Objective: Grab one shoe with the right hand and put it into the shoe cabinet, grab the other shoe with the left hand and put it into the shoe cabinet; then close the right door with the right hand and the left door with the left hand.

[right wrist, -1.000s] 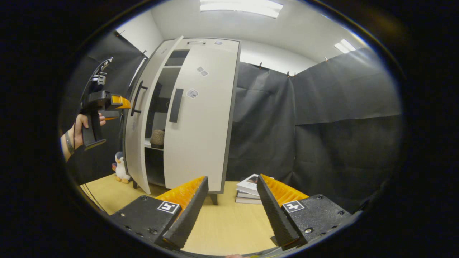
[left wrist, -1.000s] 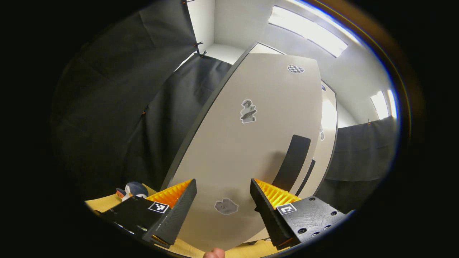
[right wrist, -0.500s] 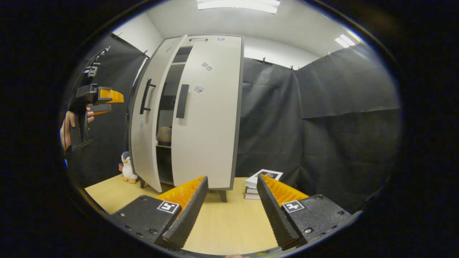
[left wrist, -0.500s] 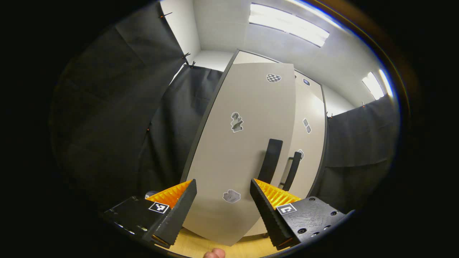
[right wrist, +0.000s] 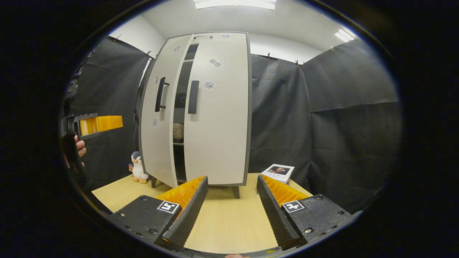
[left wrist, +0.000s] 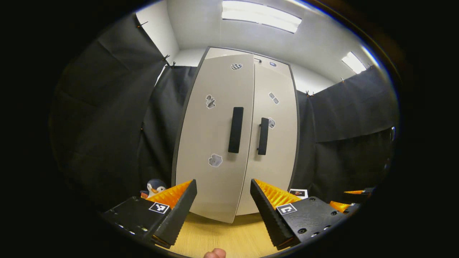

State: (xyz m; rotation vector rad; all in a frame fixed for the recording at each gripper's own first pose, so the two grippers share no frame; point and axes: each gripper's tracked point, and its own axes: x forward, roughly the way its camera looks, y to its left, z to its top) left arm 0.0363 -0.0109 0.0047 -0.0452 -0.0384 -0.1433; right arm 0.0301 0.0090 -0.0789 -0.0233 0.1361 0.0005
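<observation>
- The left tongs (left wrist: 223,200) are spread wide with nothing between the fingers, held off from the shoe cabinet (left wrist: 235,136) and aimed at its front.
- The right tongs (right wrist: 232,200) are likewise wide apart and empty, held above the wooden floor (right wrist: 229,218), well back from the cabinet.
- In the right gripper view, the left tongs (right wrist: 98,123) sit at the far left in a hand (right wrist: 79,147).
- The right door (right wrist: 217,111) is shut; the left door (right wrist: 159,114) stands slightly ajar, leaving a narrow gap.
- One shoe (right wrist: 178,131) shows on a shelf through that gap.
- A toy penguin (right wrist: 136,167) stands left of the cabinet; a book (right wrist: 277,171) lies to its right.
</observation>
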